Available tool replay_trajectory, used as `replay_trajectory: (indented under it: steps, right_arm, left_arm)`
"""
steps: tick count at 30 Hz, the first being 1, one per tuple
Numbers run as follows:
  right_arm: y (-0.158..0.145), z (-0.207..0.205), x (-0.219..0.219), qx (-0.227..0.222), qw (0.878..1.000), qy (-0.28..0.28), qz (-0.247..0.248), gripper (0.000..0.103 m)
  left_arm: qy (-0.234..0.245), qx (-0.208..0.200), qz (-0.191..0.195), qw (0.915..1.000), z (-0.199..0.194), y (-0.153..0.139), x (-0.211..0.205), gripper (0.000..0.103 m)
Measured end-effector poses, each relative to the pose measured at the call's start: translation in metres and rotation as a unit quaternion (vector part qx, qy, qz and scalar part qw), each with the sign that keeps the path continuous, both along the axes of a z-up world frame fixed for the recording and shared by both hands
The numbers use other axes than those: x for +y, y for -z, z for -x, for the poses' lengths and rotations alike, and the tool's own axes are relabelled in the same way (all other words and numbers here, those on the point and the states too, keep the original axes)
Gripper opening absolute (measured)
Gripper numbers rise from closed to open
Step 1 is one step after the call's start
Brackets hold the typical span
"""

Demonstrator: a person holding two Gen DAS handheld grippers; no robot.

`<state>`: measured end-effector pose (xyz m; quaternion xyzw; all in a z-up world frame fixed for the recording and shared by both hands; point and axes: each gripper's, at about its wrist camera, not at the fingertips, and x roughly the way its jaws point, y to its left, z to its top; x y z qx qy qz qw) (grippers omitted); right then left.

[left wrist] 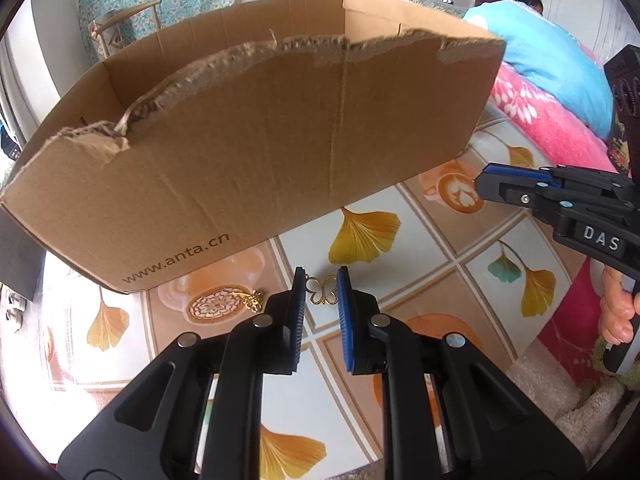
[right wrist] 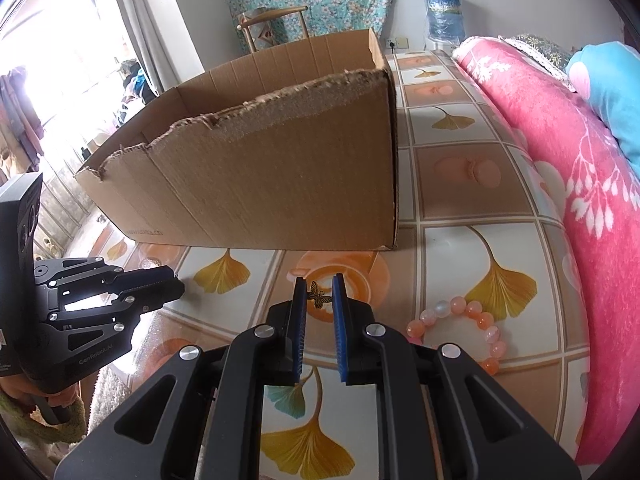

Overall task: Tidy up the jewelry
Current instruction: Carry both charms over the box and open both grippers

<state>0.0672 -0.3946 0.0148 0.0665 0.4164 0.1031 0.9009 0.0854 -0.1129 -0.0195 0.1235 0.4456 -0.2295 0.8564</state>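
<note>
My left gripper [left wrist: 322,282] is open, its blue pads on either side of a gold openwork butterfly pendant [left wrist: 323,290] lying on the tablecloth. A second small gold charm [left wrist: 253,300] lies to its left. My right gripper [right wrist: 319,290] is open around a small dark bronze butterfly charm [right wrist: 318,295], without pinching it. A pink and orange bead bracelet [right wrist: 464,322] lies to the right of the right gripper. A torn-edged cardboard box [left wrist: 248,148] stands open just beyond both grippers; it also shows in the right wrist view [right wrist: 272,168].
The table has a glossy cloth with ginkgo leaf tiles [right wrist: 496,280]. Pink and blue blankets [right wrist: 580,152] lie piled along the right edge. A wooden chair [right wrist: 272,26] and a water bottle [right wrist: 444,12] stand behind the box.
</note>
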Motion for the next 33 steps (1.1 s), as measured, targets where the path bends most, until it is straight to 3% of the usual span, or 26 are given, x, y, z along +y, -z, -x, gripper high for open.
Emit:
replay_trajectory:
  steps: [6, 12, 15, 18, 25, 29, 33]
  right_arm:
    - [-0.026, 0.014, 0.007, -0.026, 0.999, -0.017, 0.006, 0.013]
    - [-0.083, 0.024, 0.014, -0.095, 0.994, -0.051, -0.011, 0.013]
    - [-0.113, 0.013, 0.02, -0.141, 0.987, -0.076, -0.005, 0.013]
    - [-0.124, -0.016, 0.027, -0.146, 0.984, -0.101, -0.005, 0.013]
    - [-0.105, -0.125, 0.042, 0.001, 0.988, -0.153, -0.028, 0.013]
    - [-0.08, -0.172, 0.047, 0.09, 0.983, -0.151, -0.044, 0.013]
    - [-0.069, -0.192, 0.047, 0.127, 0.98, -0.137, -0.063, 0.013]
  left_arm:
    - [0.013, -0.024, 0.041, 0.9988, 0.018, -0.036, 0.016, 0.015]
    - [0.031, -0.085, 0.097, 0.9912, 0.031, -0.102, 0.035, 0.015]
    - [0.035, -0.117, 0.104, 0.987, 0.022, -0.128, 0.039, 0.015]
    - [0.034, -0.117, 0.107, 0.9868, -0.006, -0.135, 0.041, 0.015]
    - [0.002, -0.002, 0.08, 0.9968, -0.104, -0.104, 0.046, 0.015]
    - [-0.01, 0.078, 0.07, 0.9945, -0.14, -0.078, 0.053, 0.015]
    - [-0.018, 0.093, 0.04, 0.9947, -0.152, -0.062, 0.054, 0.015]
